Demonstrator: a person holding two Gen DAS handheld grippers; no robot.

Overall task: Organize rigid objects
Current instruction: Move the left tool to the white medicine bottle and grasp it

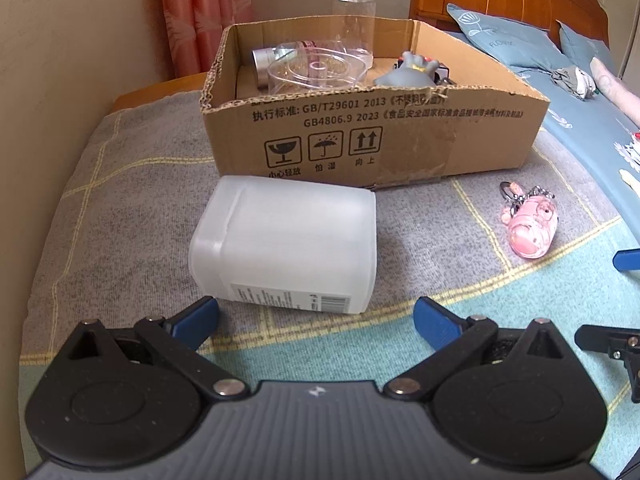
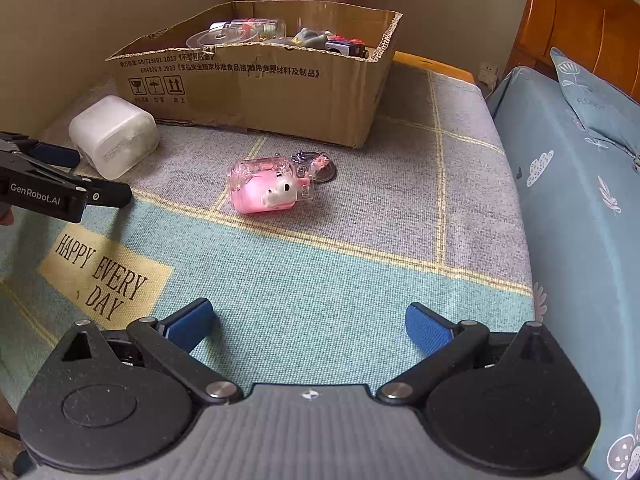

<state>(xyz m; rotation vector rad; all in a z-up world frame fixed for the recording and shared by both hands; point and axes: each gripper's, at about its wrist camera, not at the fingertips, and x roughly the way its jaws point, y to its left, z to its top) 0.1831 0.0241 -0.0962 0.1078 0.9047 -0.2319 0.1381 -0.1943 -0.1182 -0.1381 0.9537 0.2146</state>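
White container [image 1: 286, 246] on side, lid left

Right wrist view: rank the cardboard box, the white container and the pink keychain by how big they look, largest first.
1. Cardboard box, by far the largest.
2. and 3. White container and pink keychain look about alike in this view; the container sits farther back beside the box, so it may really be bigger. I would not rank those two.

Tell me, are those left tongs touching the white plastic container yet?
Apart. In the left wrist view the left tongs stand open, and grey blanket shows between each blue tip and the white plastic container lying on its side.
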